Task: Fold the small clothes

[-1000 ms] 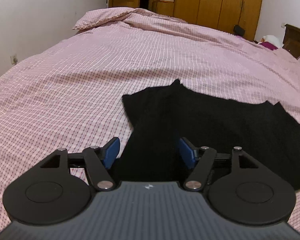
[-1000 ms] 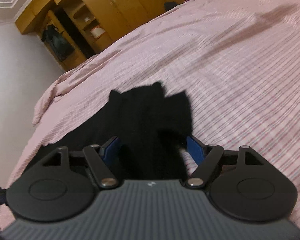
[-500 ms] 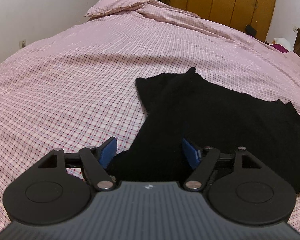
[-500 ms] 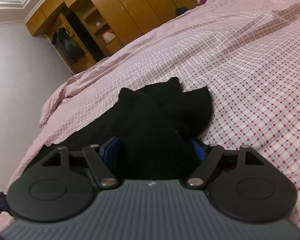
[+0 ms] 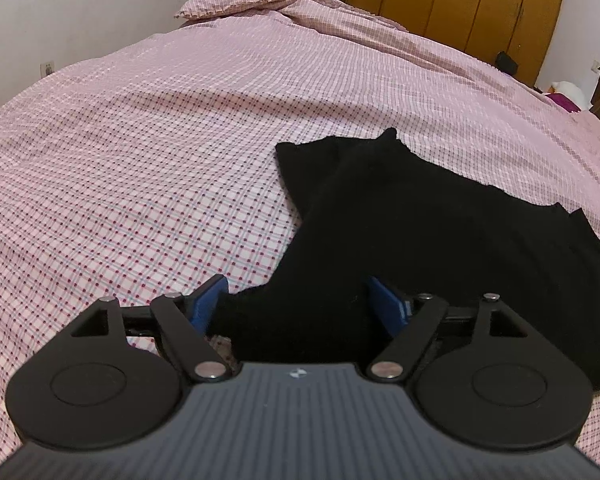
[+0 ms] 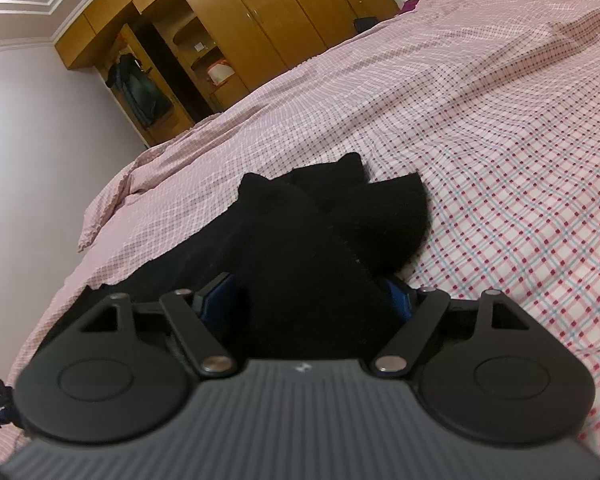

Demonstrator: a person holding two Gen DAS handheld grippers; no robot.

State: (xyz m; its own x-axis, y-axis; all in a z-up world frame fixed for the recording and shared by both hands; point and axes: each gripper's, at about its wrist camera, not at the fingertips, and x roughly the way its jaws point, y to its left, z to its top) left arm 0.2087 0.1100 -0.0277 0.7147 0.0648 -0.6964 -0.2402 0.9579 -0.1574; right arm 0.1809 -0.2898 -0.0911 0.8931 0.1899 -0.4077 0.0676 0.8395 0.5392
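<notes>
A black garment [image 5: 420, 224] lies on the pink checked bed, its near part folded over itself. My left gripper [image 5: 296, 300] hangs low over the garment's near left corner, and its jaws are opening. The cloth lies between the blue pads [image 5: 208, 300], which do not press on it. In the right wrist view the garment [image 6: 320, 240] is heaped in layers with pointed corners at its far end. My right gripper [image 6: 308, 300] stands wide with that cloth filling the gap between its fingers; the right pad [image 6: 400, 300] is half hidden by the cloth.
The bedspread [image 5: 140, 160] stretches wide to the left and beyond the garment. A pillow [image 5: 240, 0] lies at the far end. Wooden wardrobes [image 6: 260, 20] line the back wall, and a white wall [image 5: 60, 12] runs along the left.
Both grippers sank toward the bed and the garment's folded part settled onto the sheet. The left jaws spread wider. The right jaws kept their width.
</notes>
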